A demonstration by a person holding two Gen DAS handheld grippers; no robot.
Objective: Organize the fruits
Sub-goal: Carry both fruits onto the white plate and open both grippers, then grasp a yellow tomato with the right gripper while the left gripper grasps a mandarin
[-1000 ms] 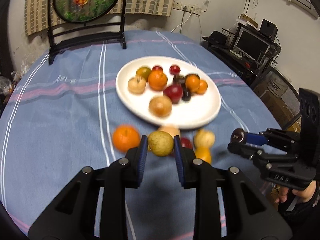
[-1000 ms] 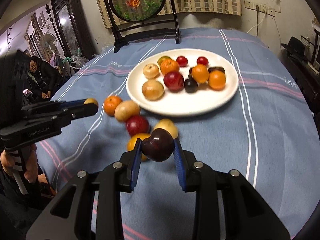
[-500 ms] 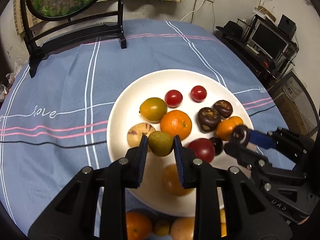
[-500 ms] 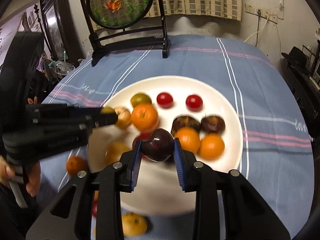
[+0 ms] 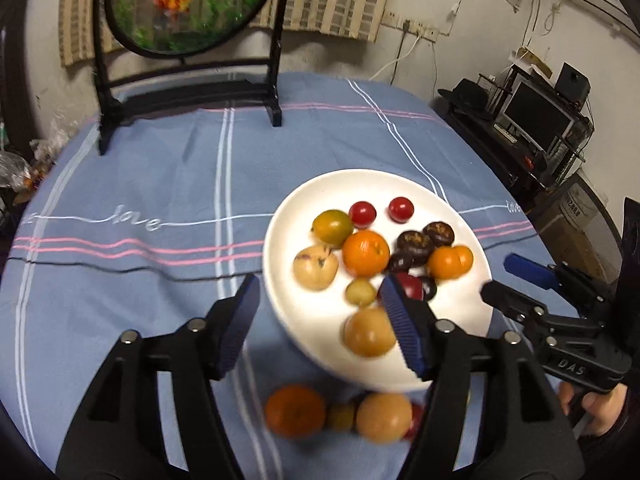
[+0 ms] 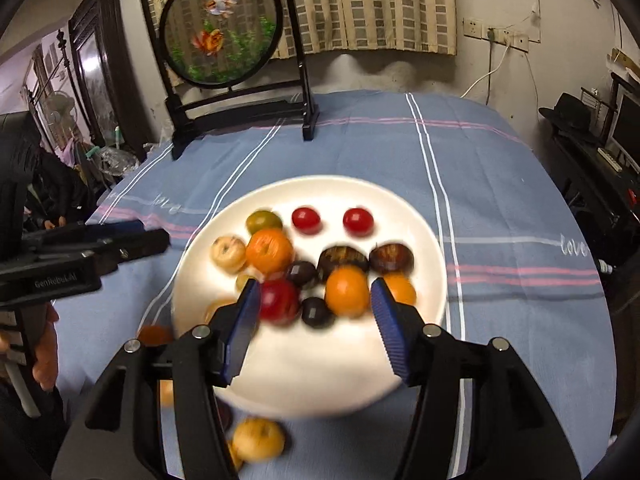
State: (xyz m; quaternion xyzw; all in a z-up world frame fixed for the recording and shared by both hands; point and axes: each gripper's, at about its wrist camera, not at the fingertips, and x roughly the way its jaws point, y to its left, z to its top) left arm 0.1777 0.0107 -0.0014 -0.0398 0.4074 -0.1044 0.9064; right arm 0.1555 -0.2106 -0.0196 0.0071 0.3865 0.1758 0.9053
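A white plate (image 5: pixel 472 312) (image 6: pixel 408 216) on the blue tablecloth holds several fruits. A small green-yellow fruit (image 5: pixel 360 291) lies on it near the front left, and a dark plum (image 6: pixel 316 311) near the middle front. My left gripper (image 5: pixel 320 320) is open and empty above the plate's left front rim. My right gripper (image 6: pixel 314 328) is open and empty above the plate's front; it also shows in the left wrist view (image 5: pixel 516 282). Loose fruits lie on the cloth in front of the plate: an orange (image 5: pixel 295 411), a tan fruit (image 5: pixel 383 419) and a yellow one (image 6: pixel 258 439).
A black stand with a round goldfish screen (image 5: pixel 188 4) (image 6: pixel 222 36) stands at the table's far side. A desk with a monitor (image 5: pixel 536 116) is off the table's right edge. A seated person (image 6: pixel 48 188) is at the left.
Both grippers opened and let go of their fruits: the green-yellow fruit and the dark plum now lie on the plate. Both grippers have drawn back a little.
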